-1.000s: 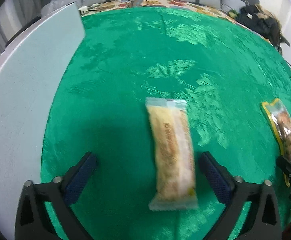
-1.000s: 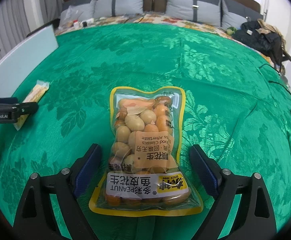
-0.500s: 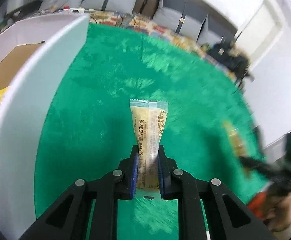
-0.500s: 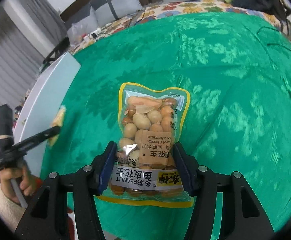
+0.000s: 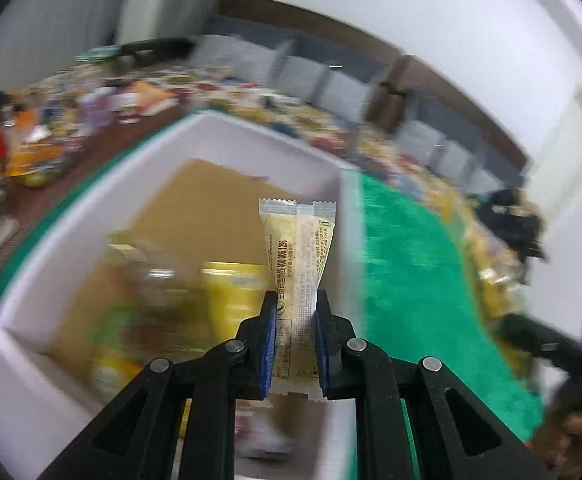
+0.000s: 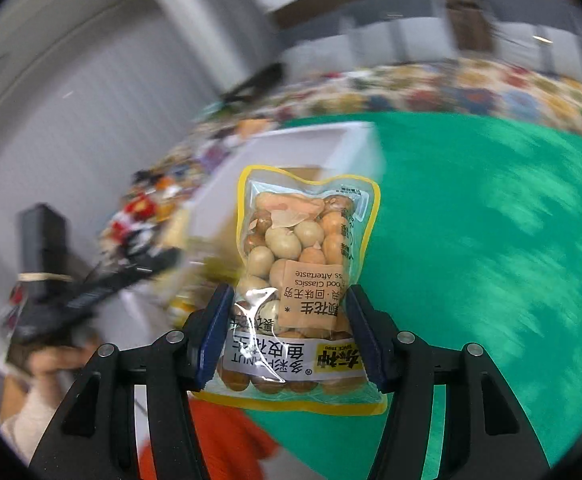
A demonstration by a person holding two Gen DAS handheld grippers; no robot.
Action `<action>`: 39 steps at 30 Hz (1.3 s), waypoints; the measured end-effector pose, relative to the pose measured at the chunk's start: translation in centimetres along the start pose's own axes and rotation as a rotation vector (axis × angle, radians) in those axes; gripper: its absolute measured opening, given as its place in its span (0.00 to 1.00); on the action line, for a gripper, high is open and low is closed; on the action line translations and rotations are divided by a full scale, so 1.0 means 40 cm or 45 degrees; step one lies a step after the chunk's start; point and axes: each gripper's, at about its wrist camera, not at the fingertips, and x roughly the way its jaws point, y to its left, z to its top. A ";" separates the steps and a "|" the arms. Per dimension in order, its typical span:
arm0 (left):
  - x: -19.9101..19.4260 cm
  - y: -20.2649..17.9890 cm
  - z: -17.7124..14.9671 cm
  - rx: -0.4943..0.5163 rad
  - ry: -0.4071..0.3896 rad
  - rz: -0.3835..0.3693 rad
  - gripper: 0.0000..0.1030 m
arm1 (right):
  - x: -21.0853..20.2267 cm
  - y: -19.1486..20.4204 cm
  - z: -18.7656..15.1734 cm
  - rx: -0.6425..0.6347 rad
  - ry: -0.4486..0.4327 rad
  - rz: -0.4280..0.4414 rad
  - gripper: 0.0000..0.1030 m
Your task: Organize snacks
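My left gripper (image 5: pixel 296 300) is shut on a pale yellow snack bar (image 5: pixel 297 252) and holds it upright in the air over the right wall of a white box (image 5: pixel 251 140) with a brown floor. Blurred yellow and green packets (image 5: pixel 227 292) lie inside the box. My right gripper (image 6: pixel 287 300) is shut on a yellow-edged clear bag of peanuts (image 6: pixel 303 248), lifted above the green cloth (image 6: pixel 491 220). The white box (image 6: pixel 311 140) shows behind the bag. The left gripper's black body (image 6: pixel 91 292) and the hand holding it show at the left of the right wrist view.
The green cloth (image 5: pixel 411 280) runs to the right of the box. Beyond it are cluttered colourful items (image 5: pixel 51 132) and grey cushions (image 5: pixel 331 80). The other gripper (image 5: pixel 551 348) shows at the right edge. Both views are motion-blurred.
Both grippers have swung left toward the white box with their snacks, now lifted clear of the cloth. The snack bar has gone from over the cloth to over the box.
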 end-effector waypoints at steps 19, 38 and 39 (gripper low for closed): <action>-0.072 0.084 -0.078 0.233 -0.189 0.616 0.96 | 0.187 0.142 -0.011 -0.324 -0.045 -0.225 0.83; -0.193 0.076 -0.086 0.046 -0.234 0.643 0.99 | 0.144 0.213 -0.054 -0.398 0.085 -0.358 0.84; -0.194 0.079 -0.087 0.048 -0.233 0.654 0.99 | 0.147 0.222 -0.056 -0.403 0.086 -0.355 0.84</action>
